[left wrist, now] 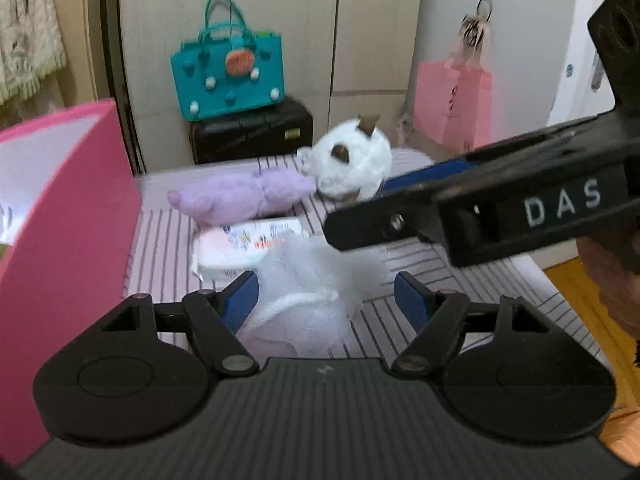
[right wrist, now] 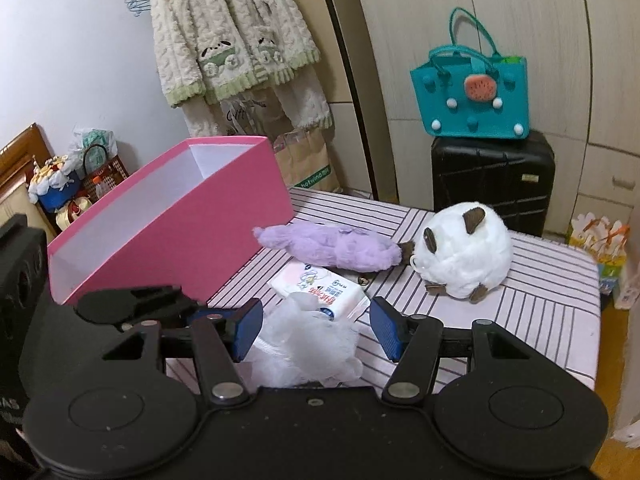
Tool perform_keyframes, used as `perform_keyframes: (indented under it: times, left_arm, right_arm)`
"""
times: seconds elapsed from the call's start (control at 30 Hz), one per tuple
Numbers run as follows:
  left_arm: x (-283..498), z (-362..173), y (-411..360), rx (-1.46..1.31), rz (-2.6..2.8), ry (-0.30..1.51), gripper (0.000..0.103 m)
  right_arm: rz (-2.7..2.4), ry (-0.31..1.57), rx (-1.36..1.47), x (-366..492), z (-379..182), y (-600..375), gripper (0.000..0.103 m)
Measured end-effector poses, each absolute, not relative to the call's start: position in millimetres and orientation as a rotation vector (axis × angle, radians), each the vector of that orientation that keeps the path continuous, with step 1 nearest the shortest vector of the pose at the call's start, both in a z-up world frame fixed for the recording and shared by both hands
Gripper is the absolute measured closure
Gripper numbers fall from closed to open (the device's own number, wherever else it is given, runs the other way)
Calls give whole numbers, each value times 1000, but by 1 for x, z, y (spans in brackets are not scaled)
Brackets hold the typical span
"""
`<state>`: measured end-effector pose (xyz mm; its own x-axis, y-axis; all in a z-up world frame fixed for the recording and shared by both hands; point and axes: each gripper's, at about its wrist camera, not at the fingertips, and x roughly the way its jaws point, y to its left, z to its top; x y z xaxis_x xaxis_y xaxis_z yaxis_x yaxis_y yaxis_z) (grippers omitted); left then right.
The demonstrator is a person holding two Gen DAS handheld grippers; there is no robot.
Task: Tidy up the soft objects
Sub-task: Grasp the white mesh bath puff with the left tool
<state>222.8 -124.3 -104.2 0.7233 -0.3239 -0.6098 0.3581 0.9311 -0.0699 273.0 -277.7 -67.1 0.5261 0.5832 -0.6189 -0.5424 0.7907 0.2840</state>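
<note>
A white mesh bath pouf lies on the striped table. My left gripper is open, with the pouf between its blue pads. My right gripper is open too, its pads on either side of the same pouf; it crosses the left wrist view from the right. Behind the pouf lie a white tissue pack, a purple plush and a white round plush with brown ears. An open pink box stands at the left.
A teal bag sits on a black suitcase behind the table. A fluffy jacket hangs on the wall. A pink paper bag hangs at the right. The table's right edge drops to a wooden floor.
</note>
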Motion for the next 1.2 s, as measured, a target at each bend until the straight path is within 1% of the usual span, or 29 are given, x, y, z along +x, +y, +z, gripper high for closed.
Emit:
perform_keyframes:
  times: [0.13, 0.17, 0.2, 0.23, 0.27, 0.33, 0.5, 0.77, 0.93, 1.0, 1.2]
  left_arm:
    - [235, -111, -127, 16, -358, 703, 29]
    - [236, -113, -128, 17, -354, 708, 31]
    - [237, -114, -128, 20, -346, 700, 38]
    - [236, -114, -129, 24, -341, 691, 48]
    - [235, -115, -129, 37, -337, 690, 50]
    - [232, -116, -130, 76, -344, 698, 59]
    - [221, -119, -120, 68, -349, 709, 66]
    - [196, -110, -89, -82, -374, 745, 66]
    - [195, -115, -93, -50, -355, 743, 66]
    - [193, -115, -96, -7, -312, 718, 66]
    - [193, -112, -89, -26, -336, 705, 66]
  right_arm:
    - [683, 782, 85, 285, -76, -278, 39]
    - [684, 786, 89, 288, -77, -278, 39]
    - [684, 789, 93, 290, -78, -278, 39]
    - [685, 789, 96, 292, -79, -278, 39]
    - [686, 789, 100, 294, -79, -279, 39]
    - [692, 793, 113, 297, -80, -280, 39]
    - [713, 793, 99, 303, -84, -277, 39]
    - [690, 773, 37, 316, -98, -261, 39]
    - [678, 741, -85, 317, -107, -239, 39]
    - [697, 736, -106, 318, -108, -234, 39]
    - [749, 733, -134, 319, -114, -229, 39]
